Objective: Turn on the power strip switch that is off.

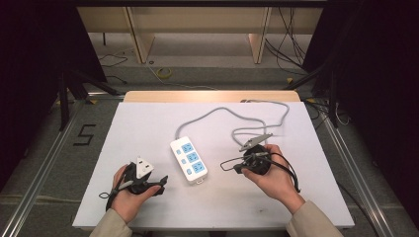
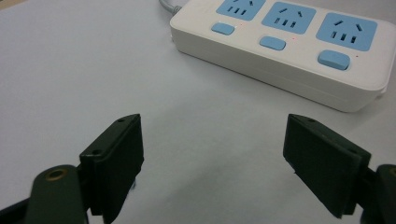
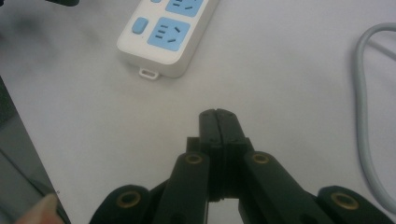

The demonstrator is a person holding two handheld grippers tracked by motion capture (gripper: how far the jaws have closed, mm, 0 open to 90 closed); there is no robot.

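Observation:
A white power strip with three blue sockets lies mid-table, its grey cable looping away to the back right. My left gripper rests low at the front left and points at the strip. In the left gripper view its jaws stand wide open with bare table between them and the strip just ahead. My right gripper sits right of the strip, pointing left. In the right gripper view its jaws are pressed together with nothing between them, short of the strip's end.
The white table top has a wooden edge at the back. The grey cable curves along the table to the right of my right gripper. Dark floor with loose cables and a "5" marking surrounds the table.

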